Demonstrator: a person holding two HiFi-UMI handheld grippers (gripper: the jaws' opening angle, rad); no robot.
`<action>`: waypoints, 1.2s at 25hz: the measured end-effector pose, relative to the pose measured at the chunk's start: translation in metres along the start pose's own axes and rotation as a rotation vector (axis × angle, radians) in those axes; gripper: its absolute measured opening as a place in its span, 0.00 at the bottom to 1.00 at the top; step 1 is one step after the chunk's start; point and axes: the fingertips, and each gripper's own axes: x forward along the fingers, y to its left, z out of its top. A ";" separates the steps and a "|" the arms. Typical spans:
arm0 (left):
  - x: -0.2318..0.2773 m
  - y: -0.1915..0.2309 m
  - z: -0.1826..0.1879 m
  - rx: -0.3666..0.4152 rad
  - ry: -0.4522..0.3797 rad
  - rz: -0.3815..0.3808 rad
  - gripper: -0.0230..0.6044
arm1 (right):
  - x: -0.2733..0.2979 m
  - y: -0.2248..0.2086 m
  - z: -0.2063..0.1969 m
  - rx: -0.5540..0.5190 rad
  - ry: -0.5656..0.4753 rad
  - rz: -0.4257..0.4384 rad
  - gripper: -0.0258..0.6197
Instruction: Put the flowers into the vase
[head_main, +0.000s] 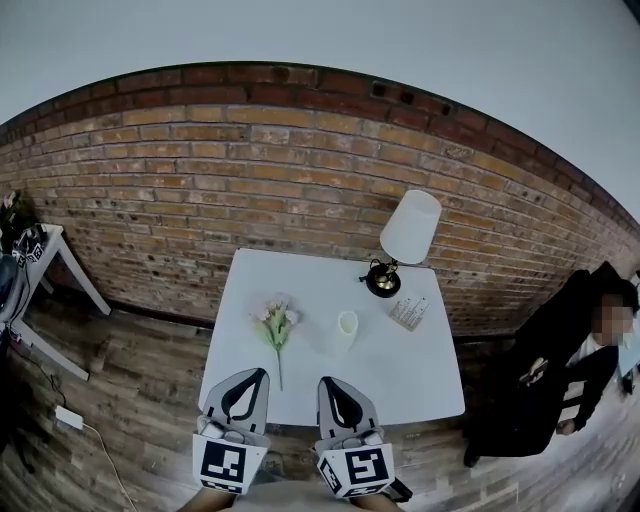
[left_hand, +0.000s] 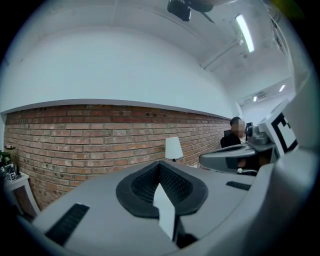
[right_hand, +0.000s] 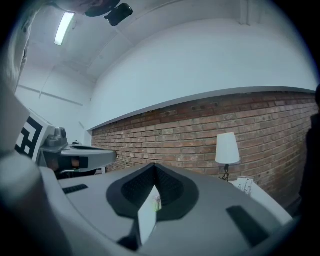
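A small bunch of pale pink flowers with a green stem lies on the white table, left of centre. A little to its right stands the white vase, upright. Both grippers hang side by side before the table's near edge, short of the flowers and the vase. My left gripper has its jaws together with nothing in them, and so does my right gripper. In the right gripper view a sliver of the flowers shows through the slit between the jaws. The left gripper view shows its shut jaws.
A white-shaded lamp with a dark base and a small flat packet stand at the table's back right. A brick wall runs behind. A person in black sits to the right. A white side table and a floor power strip are left.
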 end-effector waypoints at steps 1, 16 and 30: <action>0.006 0.005 0.000 -0.001 -0.001 -0.006 0.04 | 0.007 -0.001 0.000 0.000 0.001 -0.006 0.05; 0.045 0.043 -0.015 -0.010 0.009 0.005 0.04 | 0.069 -0.008 -0.018 -0.020 0.078 0.033 0.05; 0.063 0.066 -0.037 -0.008 0.035 0.039 0.04 | 0.124 0.000 -0.074 -0.038 0.204 0.119 0.15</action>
